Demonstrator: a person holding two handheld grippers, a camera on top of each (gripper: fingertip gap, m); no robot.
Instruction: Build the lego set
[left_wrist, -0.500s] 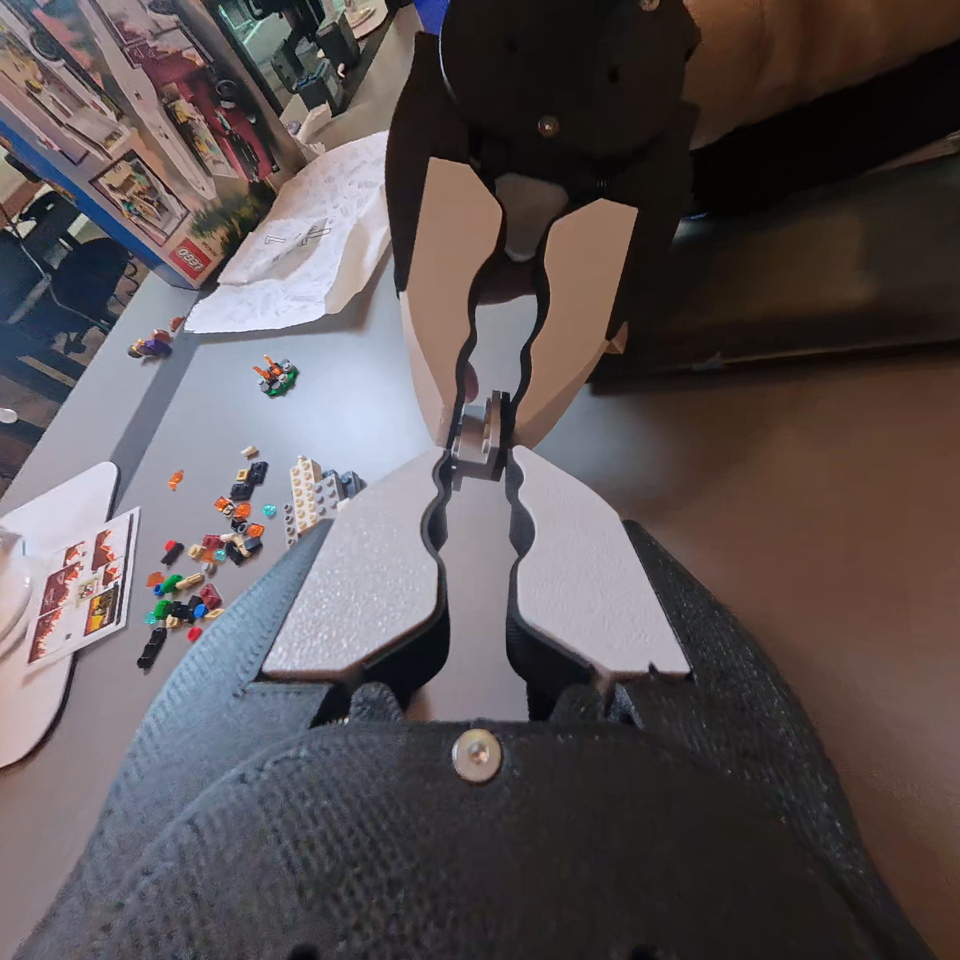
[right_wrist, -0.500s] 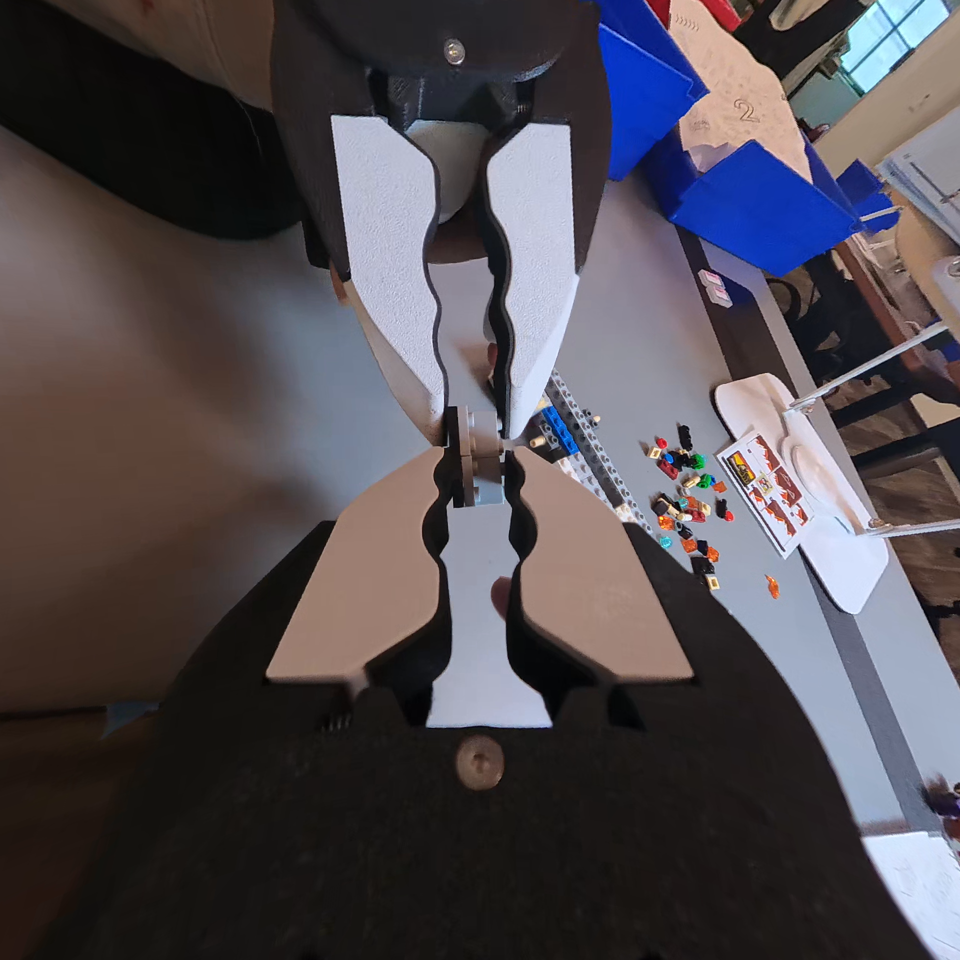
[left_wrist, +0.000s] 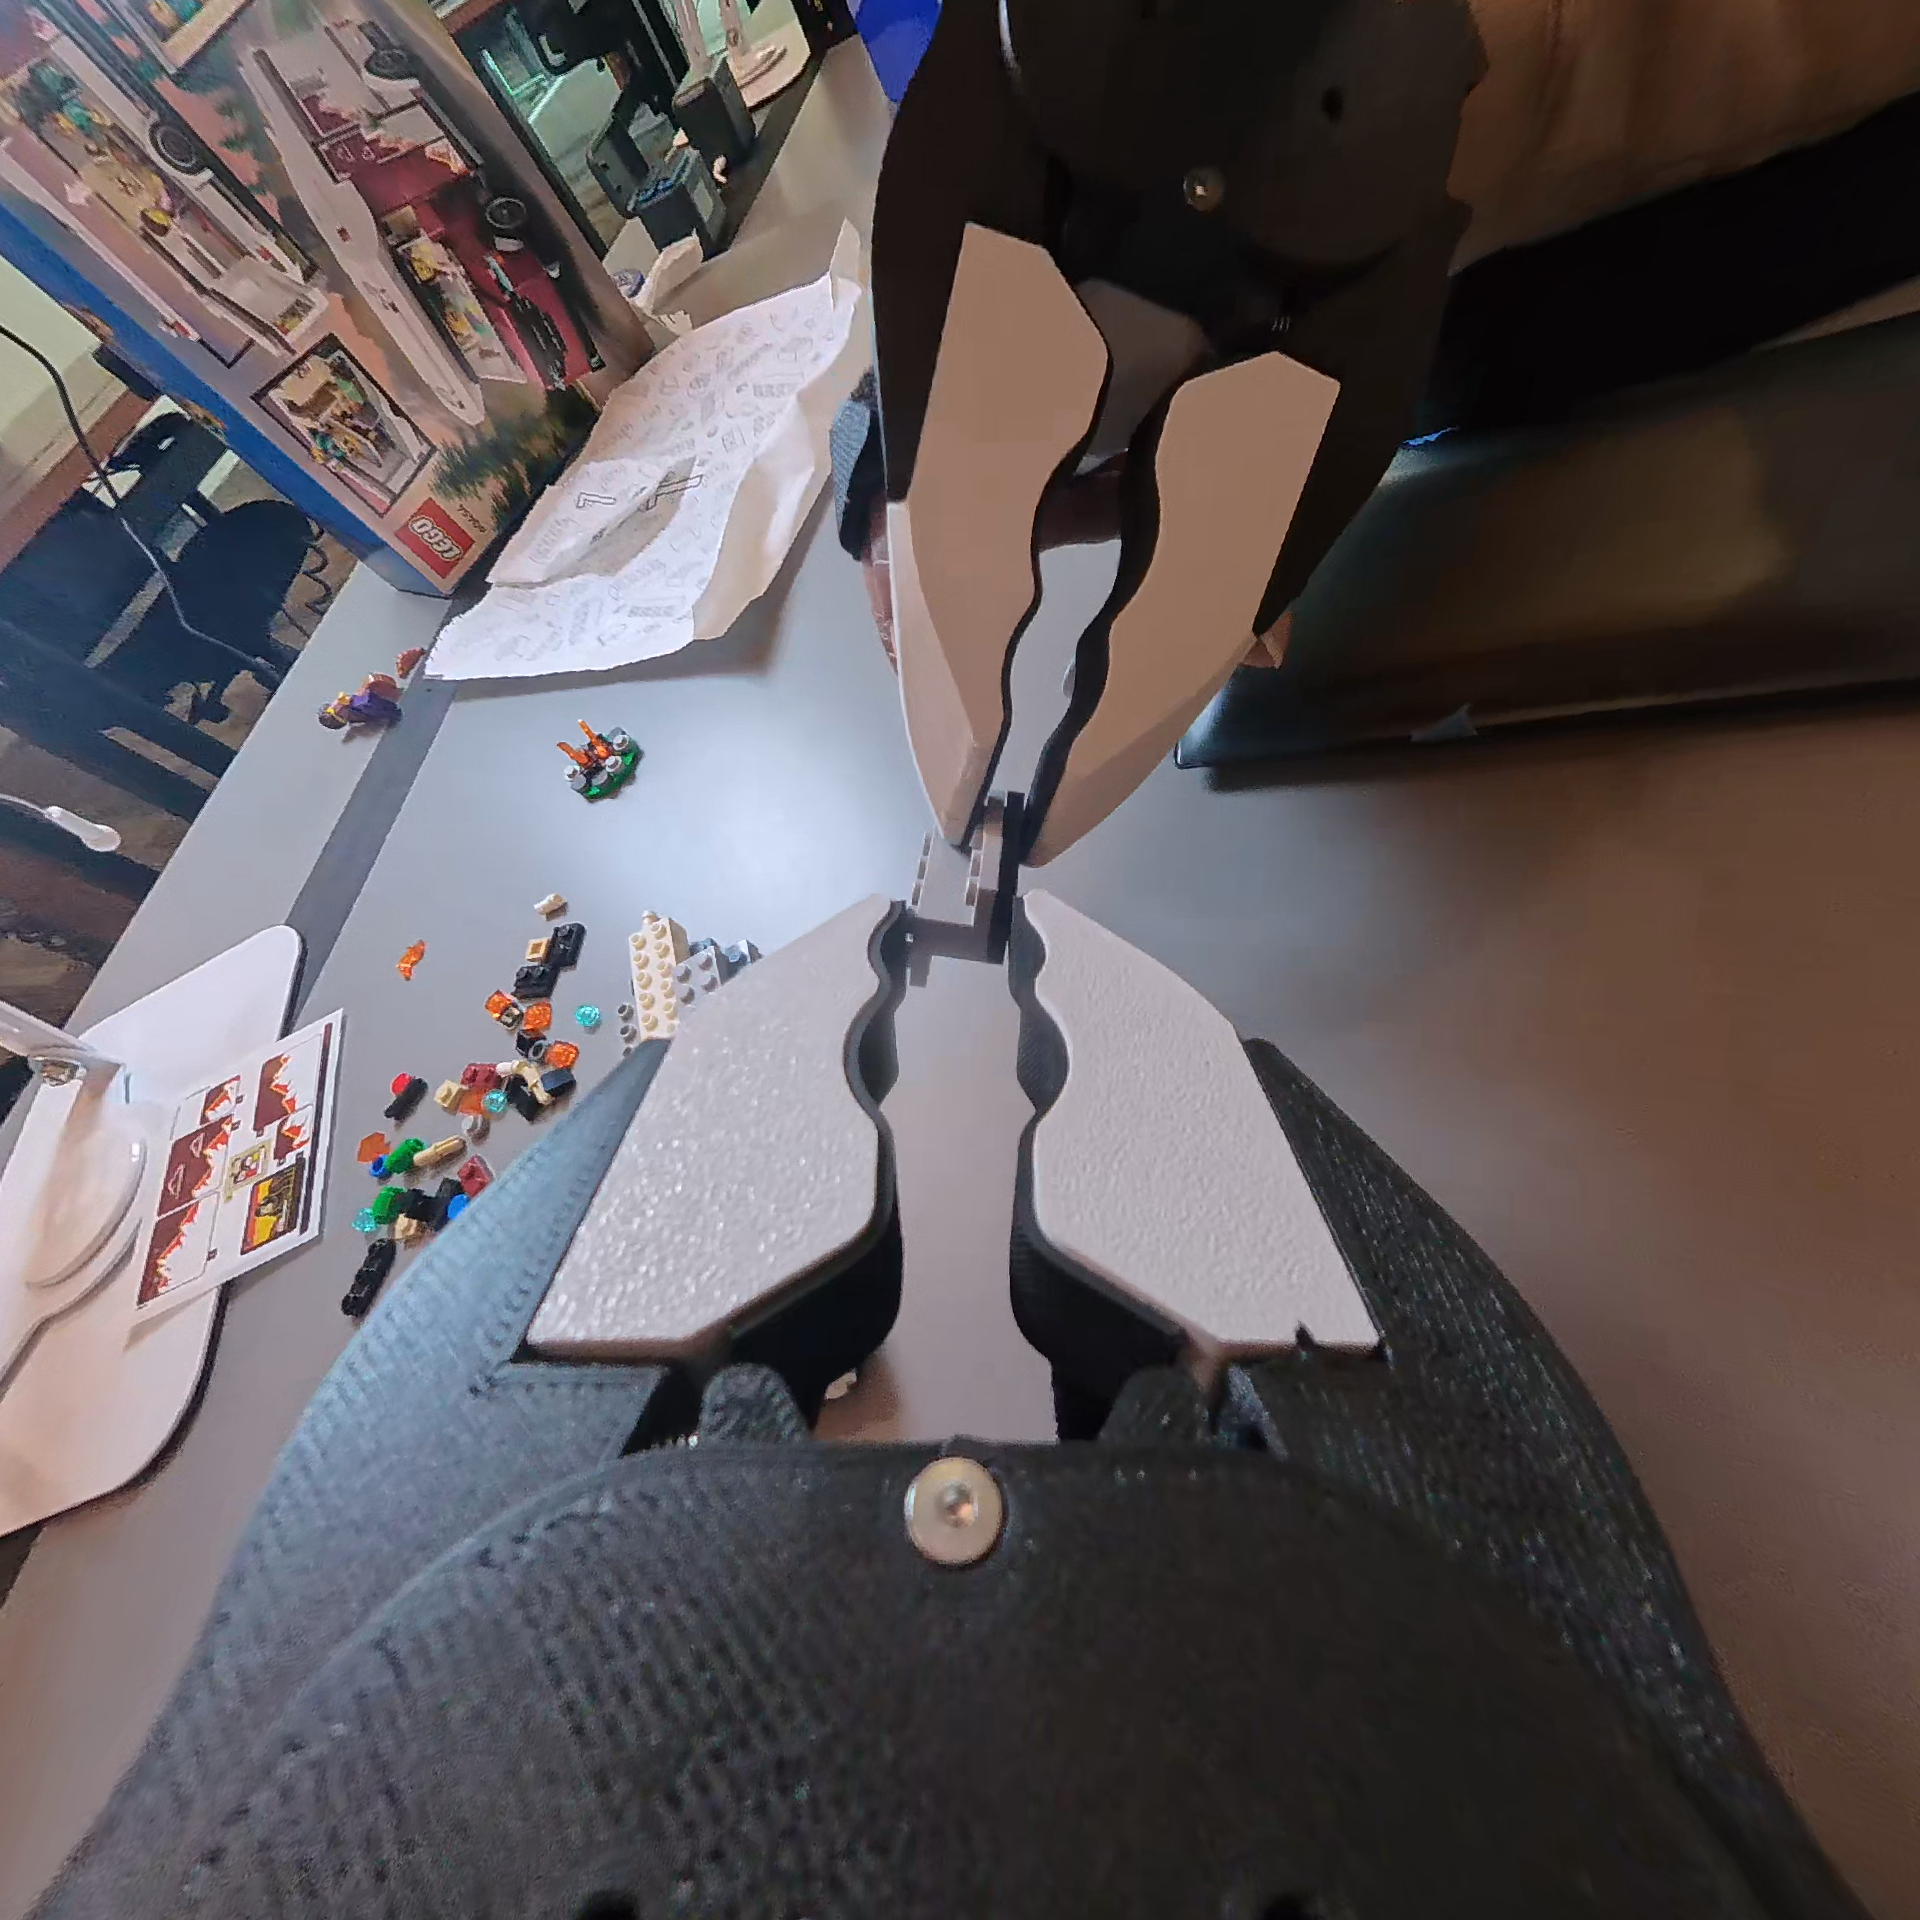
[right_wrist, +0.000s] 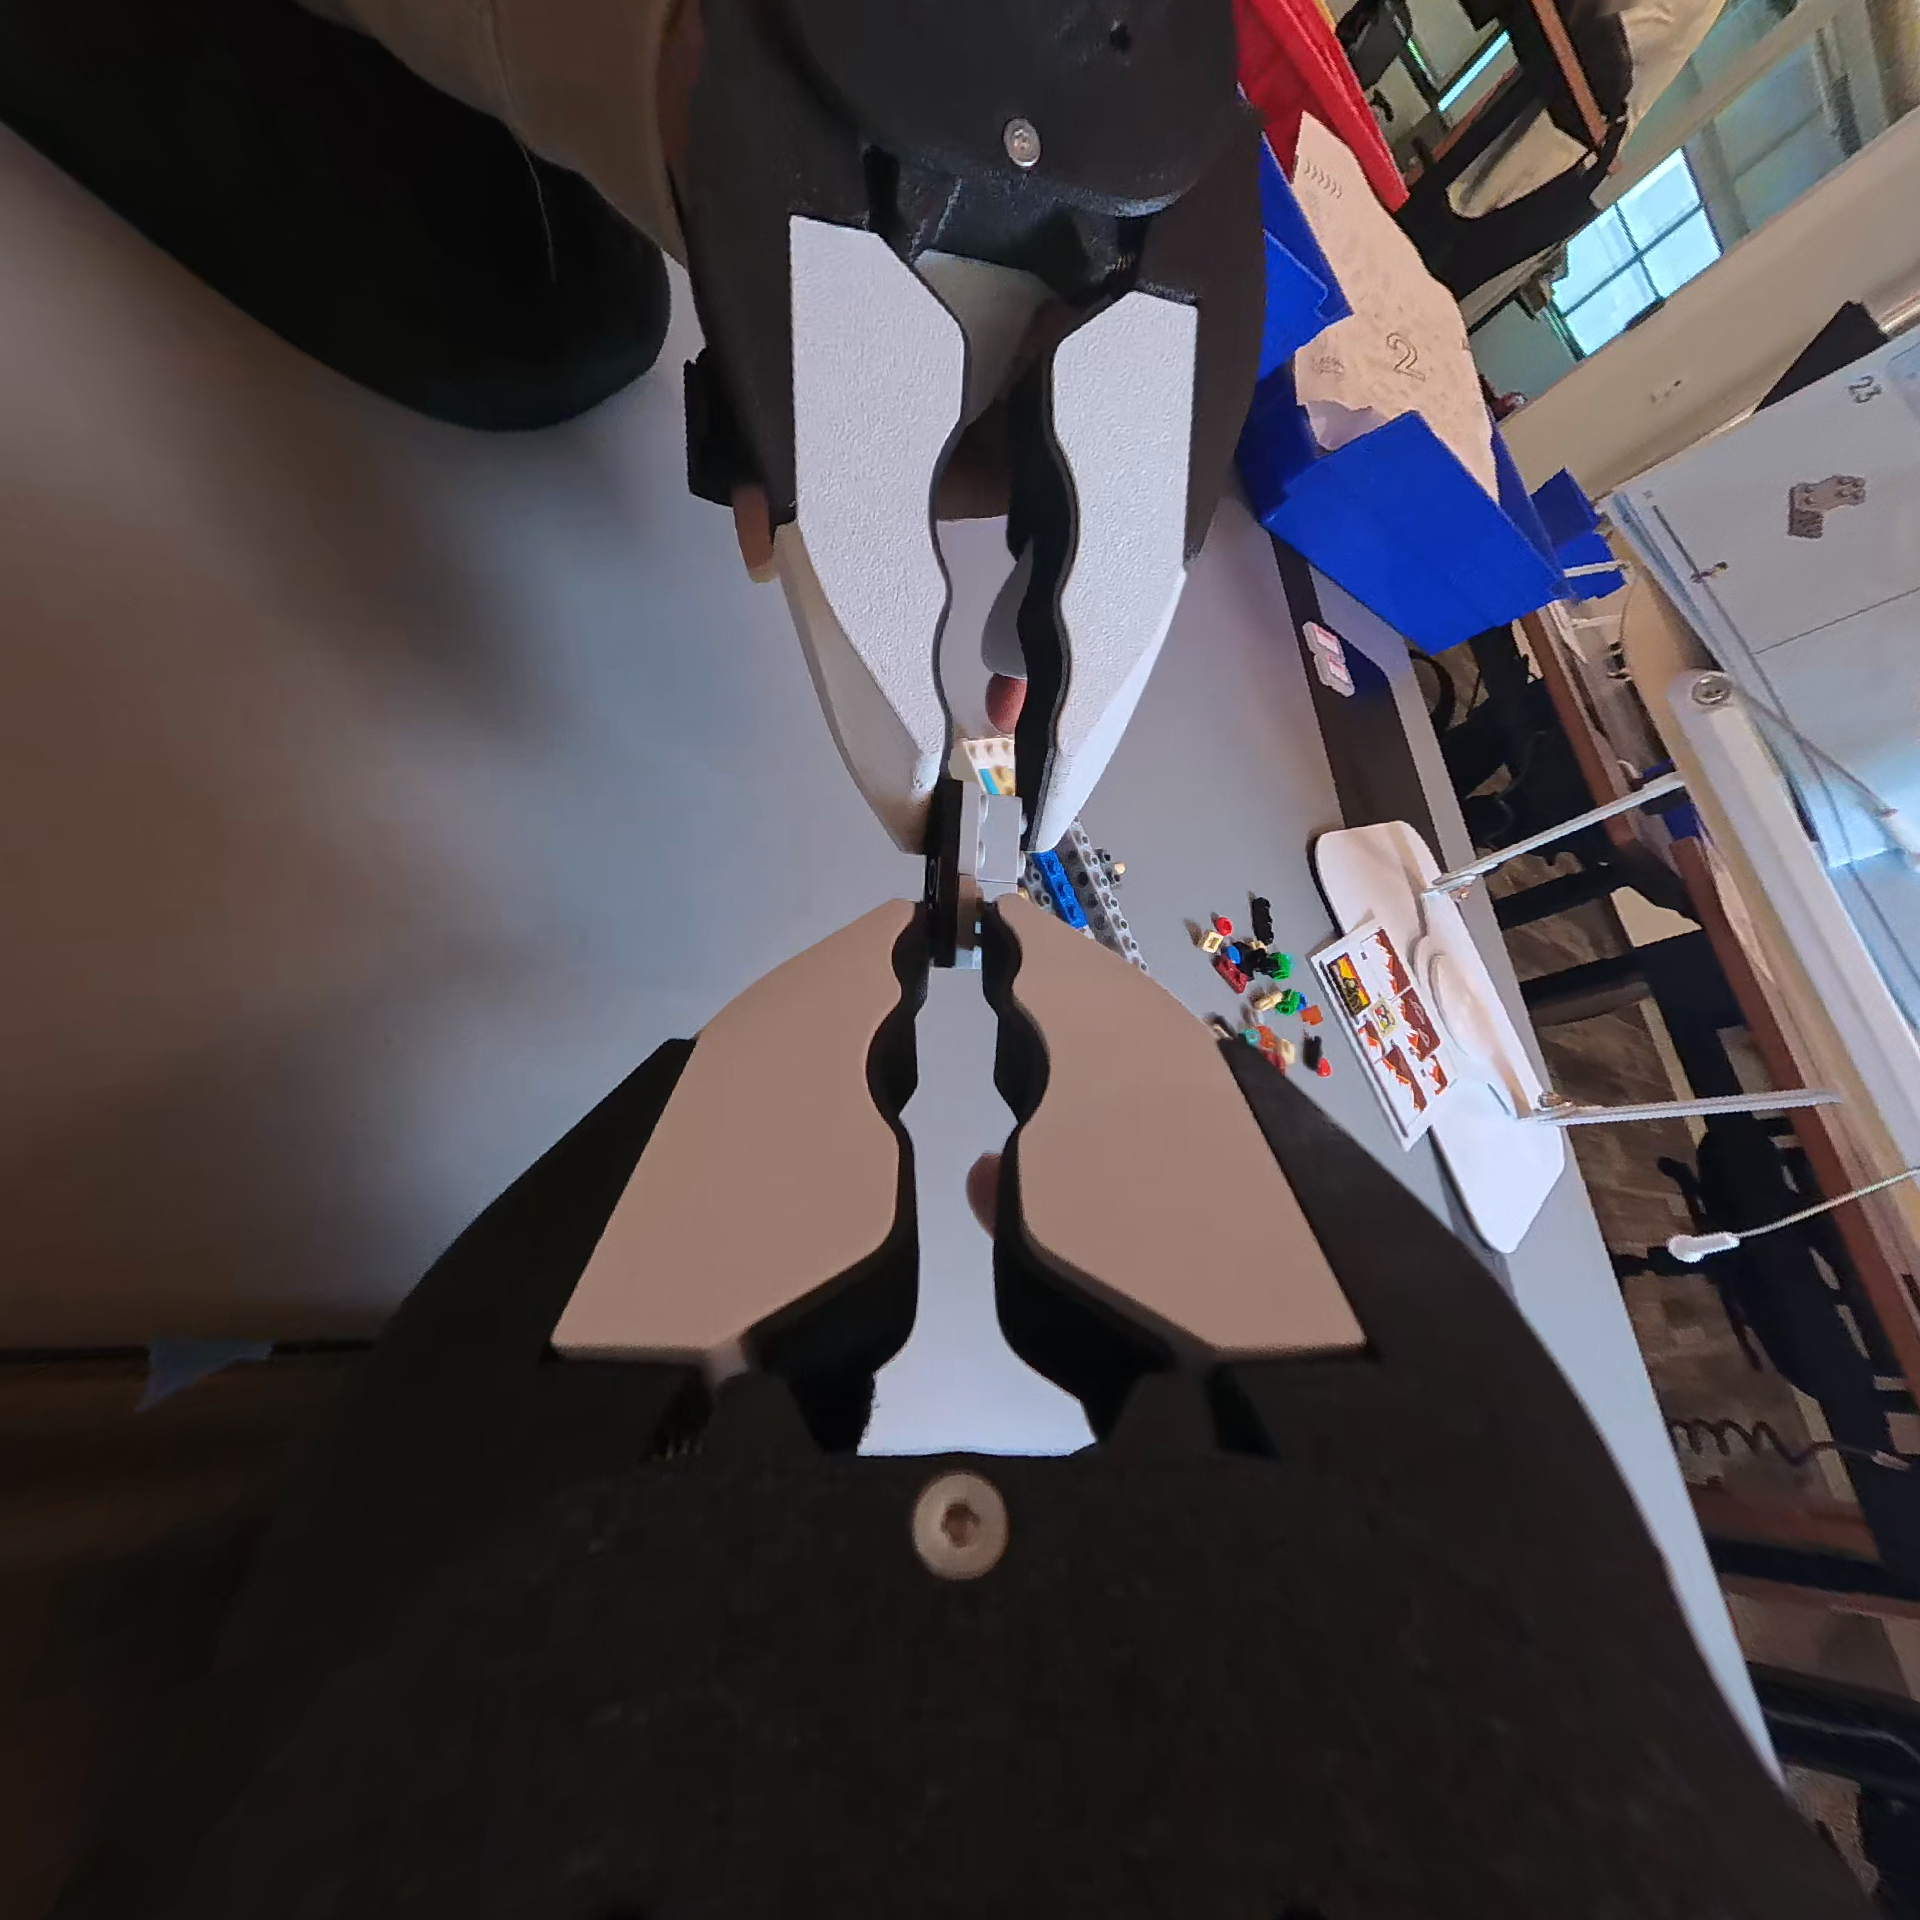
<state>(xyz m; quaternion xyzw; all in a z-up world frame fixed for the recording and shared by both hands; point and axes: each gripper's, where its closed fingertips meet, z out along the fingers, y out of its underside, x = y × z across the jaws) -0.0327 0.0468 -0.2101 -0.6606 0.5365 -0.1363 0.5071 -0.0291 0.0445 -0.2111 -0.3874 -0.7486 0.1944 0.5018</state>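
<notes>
My left gripper (left_wrist: 956, 928) is shut on a small grey lego piece (left_wrist: 948, 902), held in the air above the grey table (left_wrist: 748, 707). My right gripper (right_wrist: 958, 928) is shut on a thin black lego plate (right_wrist: 943, 883). The two grippers meet tip to tip, and the black plate (left_wrist: 1008, 868) lies flat against the side of the grey piece (right_wrist: 992, 840). In the left wrist view the right gripper (left_wrist: 1000, 826) comes in from above. In the right wrist view the left gripper (right_wrist: 987, 805) comes in from above.
Loose small pieces (left_wrist: 488, 1091) and a cream and grey partial build (left_wrist: 665, 977) lie left of the grippers. Also there: a sticker sheet (left_wrist: 239, 1153) on a white stand base (left_wrist: 104, 1247), a paper bag (left_wrist: 665, 520), the set's box (left_wrist: 312, 260) and blue bins (right_wrist: 1403, 499). The grippers are tip to tip, or close to it.
The two grippers have tilted a little against each other while staying tip to tip. The black plate now shows edge-on beside the grey piece. Both stay shut.
</notes>
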